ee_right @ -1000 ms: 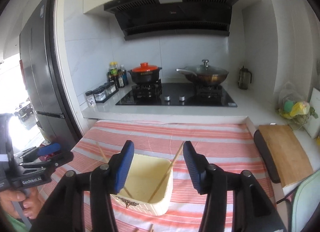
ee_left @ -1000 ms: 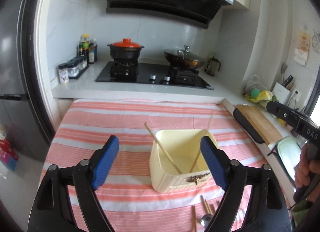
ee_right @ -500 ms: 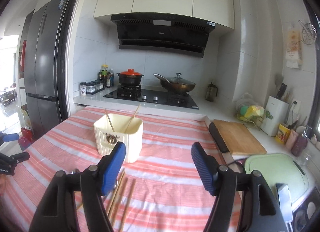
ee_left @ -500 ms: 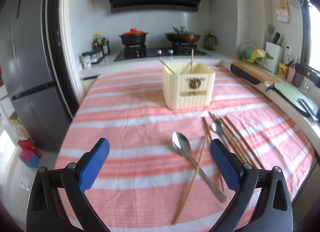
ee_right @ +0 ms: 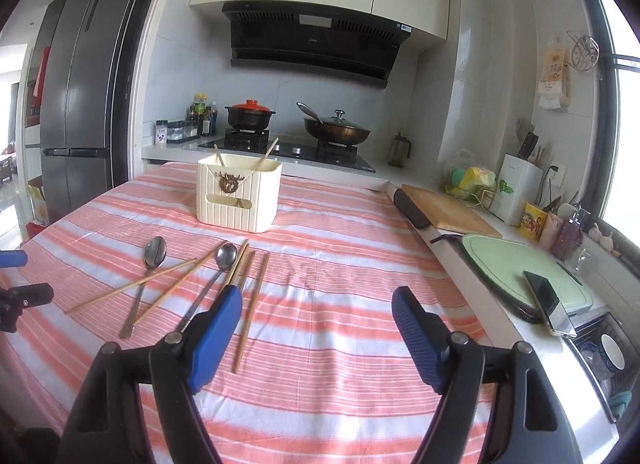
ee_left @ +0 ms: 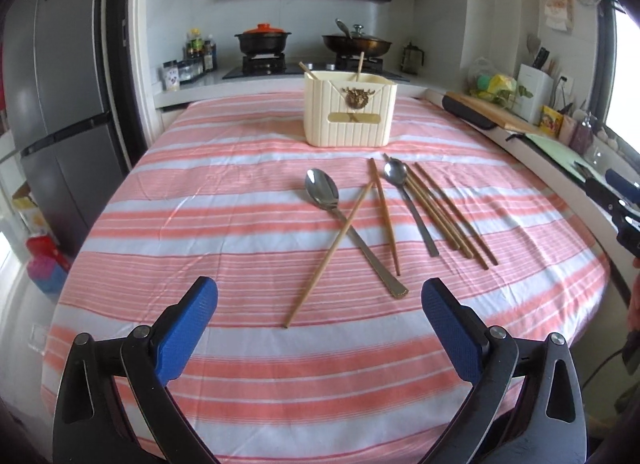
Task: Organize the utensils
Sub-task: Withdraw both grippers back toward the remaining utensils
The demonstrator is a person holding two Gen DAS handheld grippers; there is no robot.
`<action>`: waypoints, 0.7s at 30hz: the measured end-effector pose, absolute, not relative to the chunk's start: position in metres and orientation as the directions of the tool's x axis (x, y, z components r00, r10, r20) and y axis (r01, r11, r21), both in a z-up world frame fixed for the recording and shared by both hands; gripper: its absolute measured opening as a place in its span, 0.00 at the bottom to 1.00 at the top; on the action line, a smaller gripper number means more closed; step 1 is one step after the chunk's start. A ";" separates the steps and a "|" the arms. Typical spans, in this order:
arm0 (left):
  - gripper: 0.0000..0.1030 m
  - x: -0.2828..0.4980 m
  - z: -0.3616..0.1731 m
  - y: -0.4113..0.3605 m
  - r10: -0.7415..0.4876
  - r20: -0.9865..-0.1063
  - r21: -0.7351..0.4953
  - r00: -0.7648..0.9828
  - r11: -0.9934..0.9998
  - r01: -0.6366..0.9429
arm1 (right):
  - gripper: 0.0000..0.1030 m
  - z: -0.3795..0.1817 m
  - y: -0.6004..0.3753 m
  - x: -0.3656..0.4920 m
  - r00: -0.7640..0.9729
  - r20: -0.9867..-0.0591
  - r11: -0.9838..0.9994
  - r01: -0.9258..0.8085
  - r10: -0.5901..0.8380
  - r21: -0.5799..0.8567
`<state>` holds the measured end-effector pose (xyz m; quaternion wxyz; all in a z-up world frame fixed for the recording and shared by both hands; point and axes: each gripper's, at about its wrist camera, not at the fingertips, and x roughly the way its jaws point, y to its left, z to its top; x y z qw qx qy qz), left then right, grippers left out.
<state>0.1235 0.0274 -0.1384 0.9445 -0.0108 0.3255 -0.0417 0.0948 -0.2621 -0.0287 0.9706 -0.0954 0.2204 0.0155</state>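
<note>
left gripper (ee_left: 319,310) and right gripper (ee_right: 316,309): jaws wide apart, empty | spoons (ee_left: 322,189) and chopsticks (ee_left: 330,252) lay crossed on striped tabletop (ee_left: 200,192) before holder (ee_left: 349,109) | risk: pinching one overlapped stick likely drags neighbours or slips.

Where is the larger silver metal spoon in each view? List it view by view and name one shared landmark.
Left wrist view: the larger silver metal spoon lies centre frame, bowl toward the cream ribbed plastic utensil box, a wooden chopstick crossing its handle.
Right wrist view: the spoon lies left of centre, leftmost of the utensils.
Shared landmark: the cream box on the striped tablecloth.
</note>
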 end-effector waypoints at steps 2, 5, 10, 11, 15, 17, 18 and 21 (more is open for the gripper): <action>0.99 0.123 -0.139 0.030 -0.093 -0.621 -0.060 0.778 0.996 0.071 | 0.77 -0.035 -0.261 0.089 0.900 -0.436 0.982 -0.071 -0.012 -0.173; 0.99 0.124 -0.141 0.035 -0.095 -0.639 -0.082 0.763 0.995 0.056 | 0.77 -0.044 -0.260 0.086 0.884 -0.468 0.985 -0.087 0.006 -0.152; 0.99 0.124 -0.140 0.042 -0.080 -0.653 -0.078 0.753 0.996 0.039 | 0.77 -0.050 -0.262 0.079 0.872 -0.489 0.988 -0.099 0.028 -0.119; 0.99 0.124 -0.140 0.044 -0.082 -0.654 -0.072 0.752 0.996 0.045 | 0.77 -0.050 -0.261 0.078 0.871 -0.490 0.988 -0.101 0.030 -0.120; 0.99 0.131 -0.136 0.045 -0.075 -0.658 -0.013 0.749 0.996 0.089 | 0.77 -0.052 -0.260 0.080 0.859 -0.511 0.985 -0.116 0.033 -0.132; 0.99 0.137 -0.135 0.044 -0.076 -0.658 0.019 0.750 0.993 0.118 | 0.77 -0.053 -0.259 0.084 0.848 -0.527 0.984 -0.127 0.044 -0.122; 0.99 0.141 -0.135 0.043 -0.080 -0.658 0.031 0.749 0.991 0.133 | 0.77 -0.053 -0.257 0.087 0.841 -0.539 0.984 -0.134 0.051 -0.116; 0.99 0.159 -0.134 0.038 -0.116 -0.663 0.042 0.740 0.981 0.192 | 0.77 -0.056 -0.252 0.098 0.815 -0.574 0.982 -0.158 0.073 -0.100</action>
